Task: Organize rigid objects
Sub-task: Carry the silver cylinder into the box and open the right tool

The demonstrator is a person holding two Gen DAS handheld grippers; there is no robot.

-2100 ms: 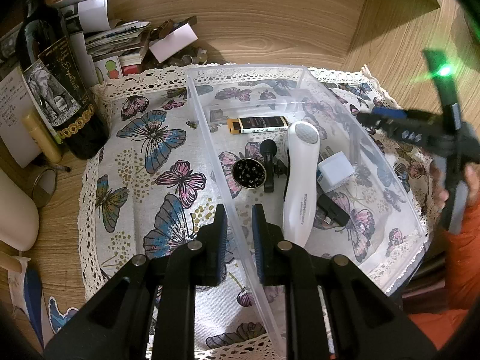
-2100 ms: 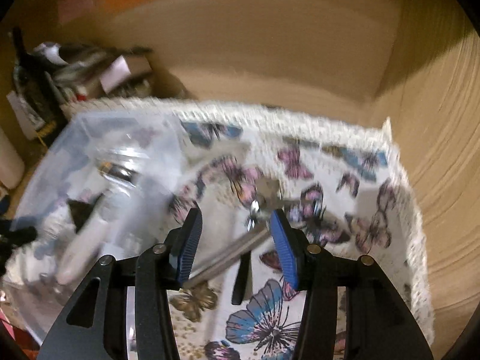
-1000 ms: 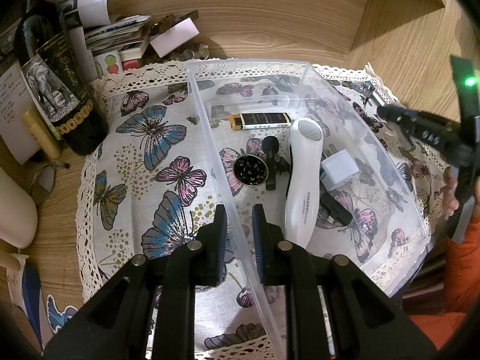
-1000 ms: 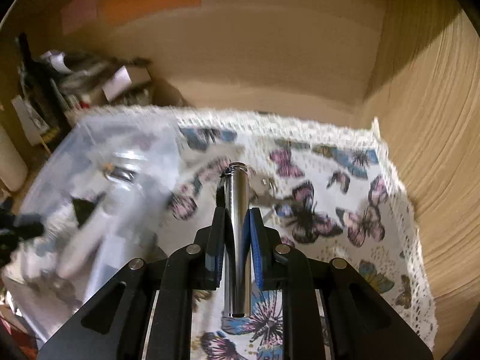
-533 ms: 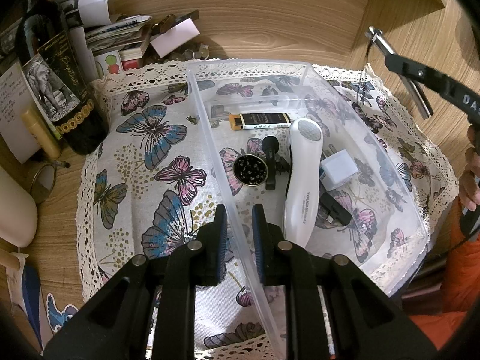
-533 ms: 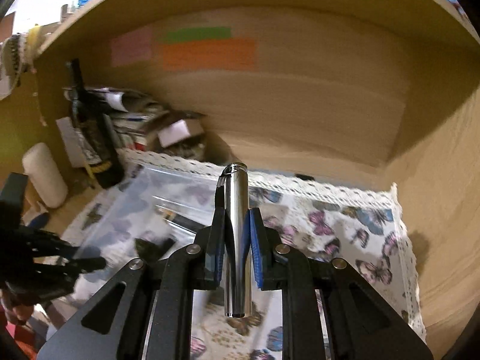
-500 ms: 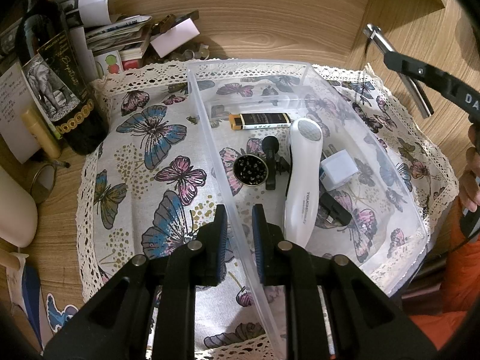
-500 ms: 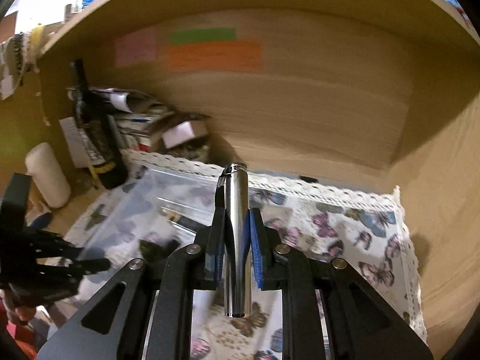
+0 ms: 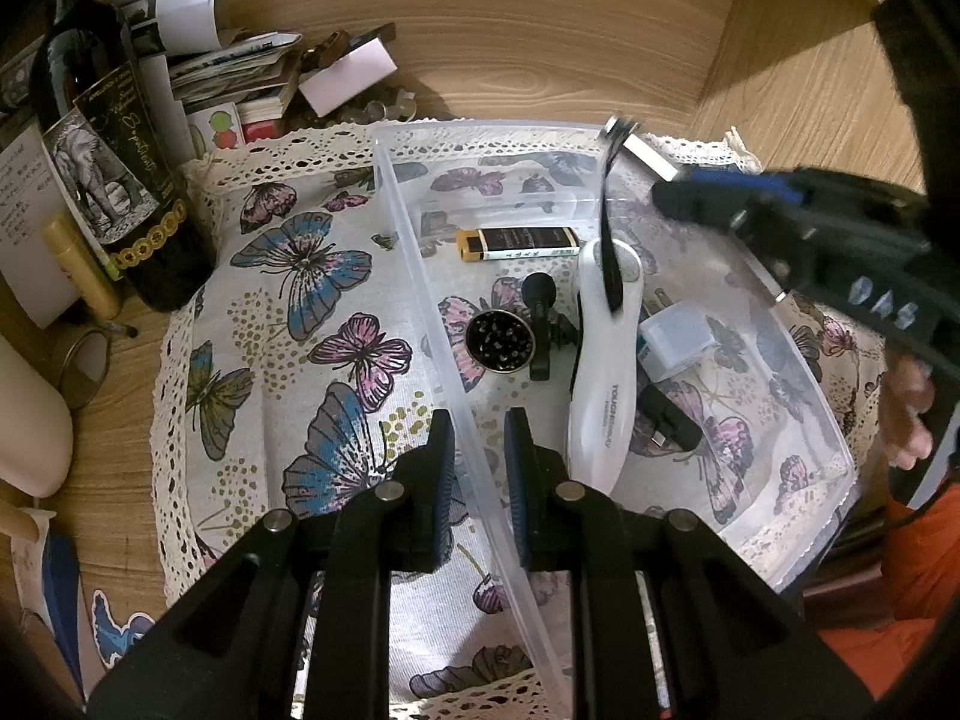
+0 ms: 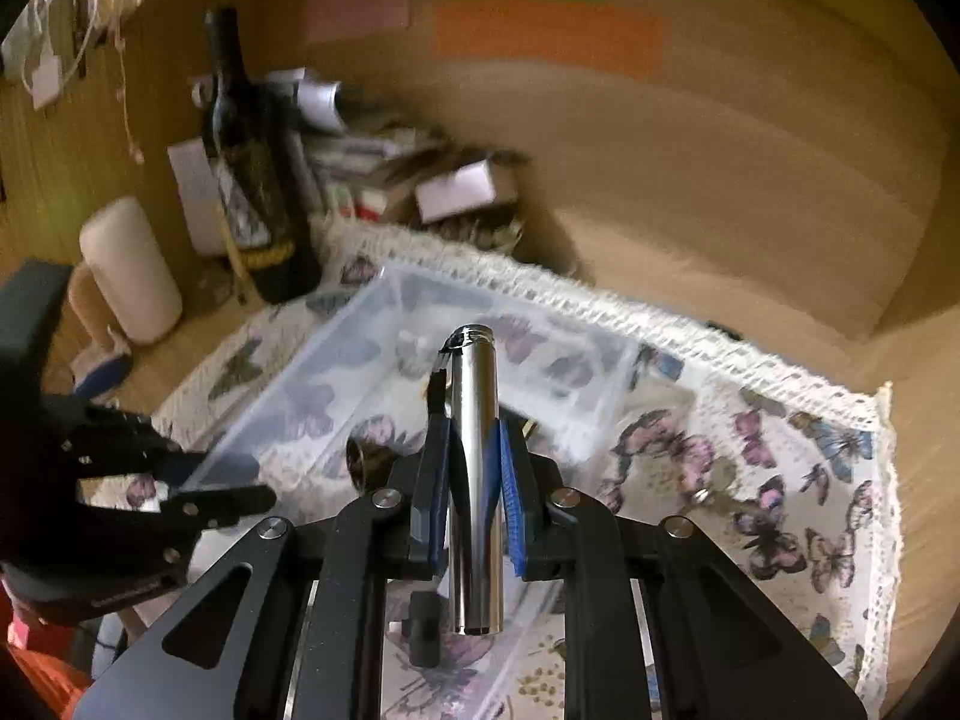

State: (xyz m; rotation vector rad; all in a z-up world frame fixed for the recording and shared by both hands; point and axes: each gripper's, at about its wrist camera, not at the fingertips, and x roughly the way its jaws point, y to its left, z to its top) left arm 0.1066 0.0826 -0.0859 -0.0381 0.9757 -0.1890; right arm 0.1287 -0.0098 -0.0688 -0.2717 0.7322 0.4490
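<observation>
A clear plastic bin [image 9: 798, 396] stands on a butterfly cloth [image 9: 288, 324]. In it lie a white handheld device [image 9: 603, 384], a black-and-gold lighter [image 9: 516, 243], a small black microphone [image 9: 543, 324], a round black grinder [image 9: 501, 341] and a white plug [image 9: 675, 339]. My left gripper [image 9: 477, 450] is shut on the bin's left wall. My right gripper [image 10: 474, 468] is shut on a silver metal tube [image 10: 474, 468] with a black clip, held above the bin [image 10: 360, 384]; it shows in the left wrist view [image 9: 678, 192], tube end [image 9: 645, 156] over the bin's far right corner.
A dark wine bottle [image 9: 114, 156] stands at the back left beside stacked papers and small boxes [image 9: 252, 78]. A cream cylinder [image 10: 129, 270] stands left of the cloth. Wooden walls close the back and right. A small metal item [image 10: 714, 498] lies on the cloth right of the bin.
My right gripper closed on the silver tube, lifted it off the cloth and carried it left, over the bin. My left gripper has kept its hold on the bin wall.
</observation>
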